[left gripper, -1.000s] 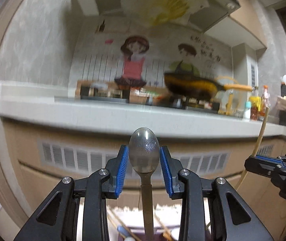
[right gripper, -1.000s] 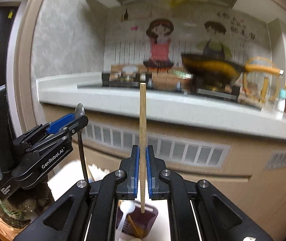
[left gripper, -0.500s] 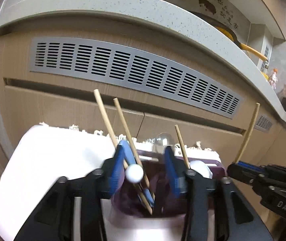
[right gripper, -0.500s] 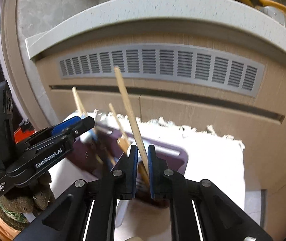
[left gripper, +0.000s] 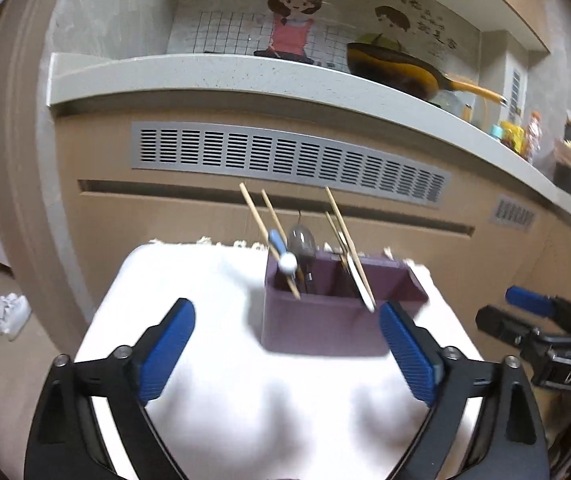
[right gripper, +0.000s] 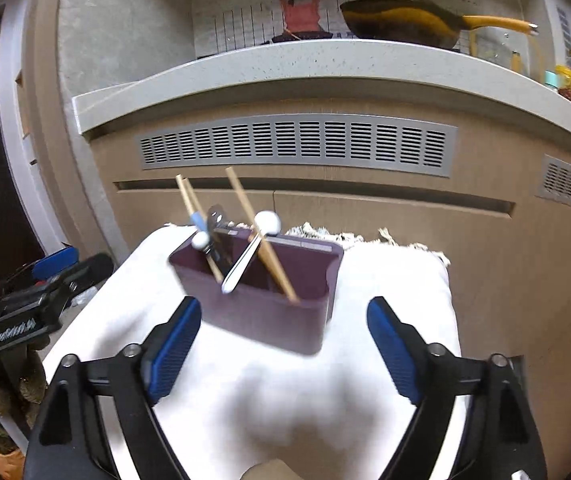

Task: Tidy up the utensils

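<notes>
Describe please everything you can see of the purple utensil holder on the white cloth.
The purple utensil holder is a rectangular, open-topped box of matte, plastic-looking material, divided inside into compartments. It stands upright on the white cloth. Wooden chopsticks, a metal spoon and white spoons lean out of it. Neither gripper touches it.

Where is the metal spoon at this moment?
In both wrist views the metal spoon stands in the left compartment of the purple holder, among wooden chopsticks.

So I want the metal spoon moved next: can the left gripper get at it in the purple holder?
Probably yes: the left gripper is opening, empty, facing the purple holder; only chopsticks crowd the metal spoon.
</notes>
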A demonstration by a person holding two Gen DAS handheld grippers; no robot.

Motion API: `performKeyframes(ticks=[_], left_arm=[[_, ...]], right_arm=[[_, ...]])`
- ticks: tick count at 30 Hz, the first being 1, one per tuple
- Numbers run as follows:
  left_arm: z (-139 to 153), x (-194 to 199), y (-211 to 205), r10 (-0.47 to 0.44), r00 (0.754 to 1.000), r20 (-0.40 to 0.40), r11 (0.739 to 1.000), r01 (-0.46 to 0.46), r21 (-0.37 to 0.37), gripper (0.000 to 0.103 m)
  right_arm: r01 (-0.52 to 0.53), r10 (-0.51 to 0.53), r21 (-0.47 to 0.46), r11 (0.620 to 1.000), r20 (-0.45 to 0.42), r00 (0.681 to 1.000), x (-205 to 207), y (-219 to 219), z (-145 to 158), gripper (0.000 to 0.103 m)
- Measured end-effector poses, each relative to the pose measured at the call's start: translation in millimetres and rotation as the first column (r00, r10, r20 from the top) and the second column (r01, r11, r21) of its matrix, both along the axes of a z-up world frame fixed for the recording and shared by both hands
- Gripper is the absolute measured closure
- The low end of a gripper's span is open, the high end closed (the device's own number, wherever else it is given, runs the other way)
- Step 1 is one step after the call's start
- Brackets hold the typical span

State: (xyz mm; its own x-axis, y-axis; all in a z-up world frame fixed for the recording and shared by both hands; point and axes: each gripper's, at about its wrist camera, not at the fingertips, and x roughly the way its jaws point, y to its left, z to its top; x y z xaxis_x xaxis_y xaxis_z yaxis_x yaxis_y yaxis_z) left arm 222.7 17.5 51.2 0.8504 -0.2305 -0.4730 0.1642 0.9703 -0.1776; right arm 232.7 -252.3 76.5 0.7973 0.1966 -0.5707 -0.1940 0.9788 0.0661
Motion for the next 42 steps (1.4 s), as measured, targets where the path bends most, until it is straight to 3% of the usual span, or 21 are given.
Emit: performKeyframes(ticks=[6,10,13,16,20,42], left_arm=[[-6,-75,-9,0.023,0.999,0.048,0.997,-0.026,0.074,0.000],[-16,-114,-21,0.054,0.992,0.112,0.986,-0.071,0.151,0.000],[-24,-129,-28,0.052,0.993,0.110,0.980,-0.072,0.187,0.000],[-30,-136,-30,0.027,0.997,0.075,0.988,-0.038,0.152,0.000],[-31,-140,-34,0.034,0.996,0.084,0.986,-0.047,0.159,0.000],[-33,-134,-33,0.033,0.998,0.049,0.986,-0.041,0.160,0.000]], right_arm=[[0.052,-0.053,0.071,0.996,0.007,0.999,-57,-10,-7,0.003],[0.121,-0.124,0.042,0.992,0.061,0.990,-93,-11,-19,0.001],[0.159,-0.159,0.006,0.987,0.098,0.982,-116,-8,-28,0.001],[0.179,-0.176,-0.009,0.984,0.126,0.976,-132,-4,-35,0.001],[0.213,-0.200,-0.066,0.975,0.168,0.965,-146,3,-47,0.001],[0.193,-0.182,-0.073,0.979,0.134,0.974,-144,-3,-54,0.001]])
